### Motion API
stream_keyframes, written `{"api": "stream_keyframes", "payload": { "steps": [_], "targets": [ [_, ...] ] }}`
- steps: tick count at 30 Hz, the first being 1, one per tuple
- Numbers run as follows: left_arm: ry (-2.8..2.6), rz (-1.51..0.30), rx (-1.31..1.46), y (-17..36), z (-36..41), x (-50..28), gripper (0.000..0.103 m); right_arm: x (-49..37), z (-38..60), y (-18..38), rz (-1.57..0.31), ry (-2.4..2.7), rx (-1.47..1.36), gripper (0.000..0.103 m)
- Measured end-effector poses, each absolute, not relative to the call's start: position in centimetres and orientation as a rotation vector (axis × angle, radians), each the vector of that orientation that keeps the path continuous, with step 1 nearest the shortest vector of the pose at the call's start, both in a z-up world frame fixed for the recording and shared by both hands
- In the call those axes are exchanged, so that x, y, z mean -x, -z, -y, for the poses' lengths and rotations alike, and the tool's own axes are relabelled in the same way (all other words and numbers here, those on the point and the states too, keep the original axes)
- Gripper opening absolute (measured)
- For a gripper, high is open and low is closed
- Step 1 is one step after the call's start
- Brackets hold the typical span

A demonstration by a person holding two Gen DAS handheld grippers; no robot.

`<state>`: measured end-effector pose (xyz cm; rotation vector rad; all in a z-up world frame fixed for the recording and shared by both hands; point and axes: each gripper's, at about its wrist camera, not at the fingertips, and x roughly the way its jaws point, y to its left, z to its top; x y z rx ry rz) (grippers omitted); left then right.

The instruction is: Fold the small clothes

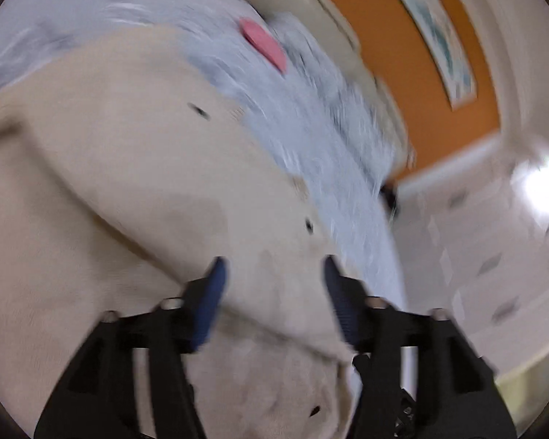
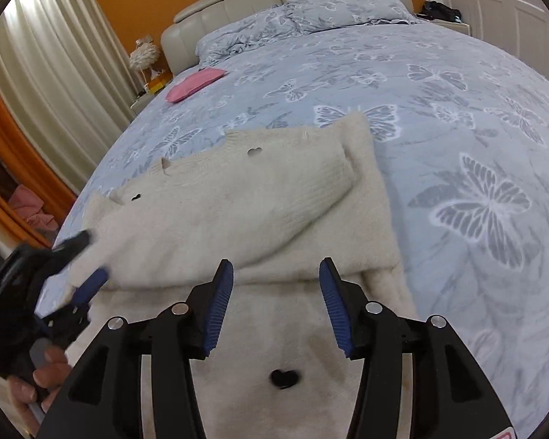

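While a cream sweater (image 2: 260, 197) lies partly folded on the butterfly-print bed (image 2: 457, 117), the right gripper (image 2: 276, 274) hovers over it released; the left gripper (image 2: 88, 259) stands unclenched at its edge, grasping nothing.

A cream fuzzy knit sweater (image 2: 245, 197) carries small black hearts; the pale blue bedcover (image 2: 439, 117) shows grey-white butterflies; a pink folded cloth (image 2: 194, 84) contrasts with the orange wall (image 2: 135, 3).
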<state>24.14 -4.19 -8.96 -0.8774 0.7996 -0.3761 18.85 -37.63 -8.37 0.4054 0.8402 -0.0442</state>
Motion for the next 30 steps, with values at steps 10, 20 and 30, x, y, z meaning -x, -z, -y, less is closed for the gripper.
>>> {"api": "stream_keyframes", "payload": {
  "steps": [10,20,30],
  "targets": [
    [0.154,-0.793,1.099,11.9,-4.5,-27.1,0.073,-22.8,40.4,10.9,-0.872,0.01,-0.558,0.057],
    [0.117,-0.692,1.066,10.4,-7.5,-28.5,0.057,-28.0,41.4,10.2,-0.791,-0.145,-0.805,0.01],
    [0.101,-0.714,1.216,11.7,-9.3,-27.1,0.057,-26.2,44.3,11.8,-0.926,0.05,-0.629,0.012]
  ]
}}
